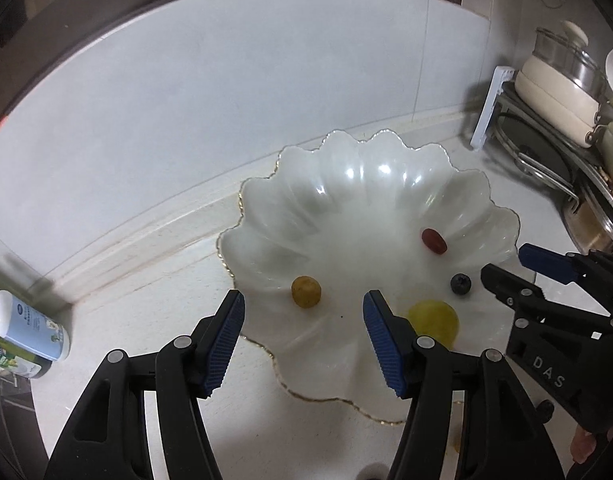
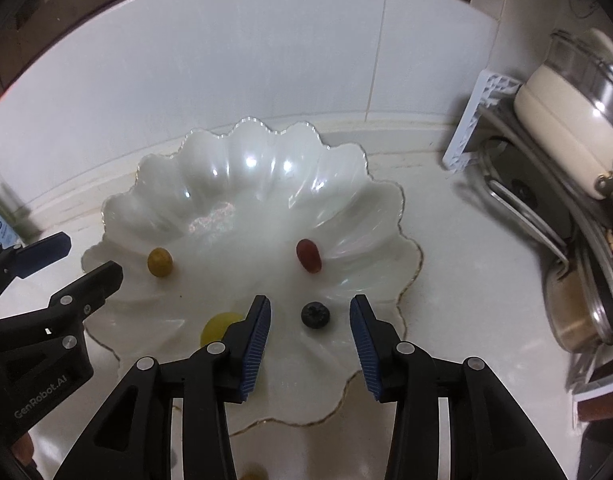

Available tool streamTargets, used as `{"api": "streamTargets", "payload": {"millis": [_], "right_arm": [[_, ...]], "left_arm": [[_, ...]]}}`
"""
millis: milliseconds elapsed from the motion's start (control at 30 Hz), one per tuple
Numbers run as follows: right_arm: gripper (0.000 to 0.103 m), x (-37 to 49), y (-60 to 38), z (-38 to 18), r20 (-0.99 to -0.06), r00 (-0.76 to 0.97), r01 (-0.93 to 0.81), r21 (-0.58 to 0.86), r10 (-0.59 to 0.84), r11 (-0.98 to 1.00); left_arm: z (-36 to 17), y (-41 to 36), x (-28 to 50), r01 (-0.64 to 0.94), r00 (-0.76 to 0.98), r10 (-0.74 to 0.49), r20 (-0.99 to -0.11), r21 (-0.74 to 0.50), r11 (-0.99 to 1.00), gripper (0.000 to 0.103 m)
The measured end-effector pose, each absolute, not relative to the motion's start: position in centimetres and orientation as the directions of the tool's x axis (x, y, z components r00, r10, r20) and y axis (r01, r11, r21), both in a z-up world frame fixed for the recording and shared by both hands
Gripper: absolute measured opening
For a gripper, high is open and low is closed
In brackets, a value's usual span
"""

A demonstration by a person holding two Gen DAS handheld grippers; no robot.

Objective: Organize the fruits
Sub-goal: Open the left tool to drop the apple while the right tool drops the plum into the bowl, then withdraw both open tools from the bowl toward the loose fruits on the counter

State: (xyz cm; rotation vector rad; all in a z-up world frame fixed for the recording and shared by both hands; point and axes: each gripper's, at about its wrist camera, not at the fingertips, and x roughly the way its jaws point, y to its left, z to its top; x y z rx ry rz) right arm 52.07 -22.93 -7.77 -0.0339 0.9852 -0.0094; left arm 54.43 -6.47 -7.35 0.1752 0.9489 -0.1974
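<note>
A white scalloped glass bowl (image 1: pixel 346 200) (image 2: pixel 246 184) sits on the pale counter. In it lie a small brownish-yellow fruit (image 1: pixel 305 291) (image 2: pixel 159 262), a red grape (image 1: pixel 434 241) (image 2: pixel 309 255), a blueberry (image 1: pixel 461 283) (image 2: pixel 315 314) and a green grape (image 1: pixel 436 320) (image 2: pixel 218 326). My left gripper (image 1: pixel 302 336) (image 2: pixel 66 258) is open and empty over the bowl's near left, close behind the brownish-yellow fruit. My right gripper (image 2: pixel 310 340) (image 1: pixel 502 264) is open and empty, jaws either side of the blueberry and slightly short of it.
A dish rack with a cream pot (image 1: pixel 554 84) (image 2: pixel 566 120) and metal pans (image 2: pixel 578 312) stands at the right. A white bottle (image 1: pixel 30 326) lies at the left by the counter edge. A tiled wall runs behind the bowl. A small yellowish item (image 2: pixel 253 474) lies on the counter near me.
</note>
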Motion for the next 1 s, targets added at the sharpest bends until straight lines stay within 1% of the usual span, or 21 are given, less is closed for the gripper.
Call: {"api": "streamTargets", "payload": {"millis": [133,467,600,733,867,1000], "right_arm": [[0.043,50.9,-22.7,-6.4,-0.807,0.59,0.009,-0.049,-0.045,0.999],[0.043,46.8,-22.4,-2.7,-0.74,0.671,0.029,-0.029,-0.041,0.999],[0.043,44.9,-22.1,-1.2,-0.712,0.702,0.028,-0.012,-0.029,1.0],[0.043,43.3,-21.9,-0.1,-0.687,0.726,0.039,-0.001,-0.029,0.999],[0.043,41.6,-21.6,0.9,-0.663,0.747,0.052,-0.01,-0.046,0.999],[0.043,40.1,-21.4,1.7,-0.647,0.761,0.051,0.0,-0.04,0.999]], "left_arm": [[-6.4,-5.9,53.3,0.247,0.585,-0.11,-0.804,0.047,0.968,0.061],[-2.8,-4.9,49.5,0.272,0.665,-0.144,-0.733,0.058,0.961,0.061],[-1.1,-4.3,47.9,0.287,0.687,-0.176,-0.705,0.04,0.957,0.065],[0.3,-4.0,46.4,0.283,0.724,-0.171,-0.669,0.061,0.957,0.065],[1.3,-3.5,45.0,0.293,0.743,-0.19,-0.641,0.057,0.955,0.065],[2.1,-3.3,43.6,0.314,0.75,-0.218,-0.625,0.046,0.948,0.068]]}}
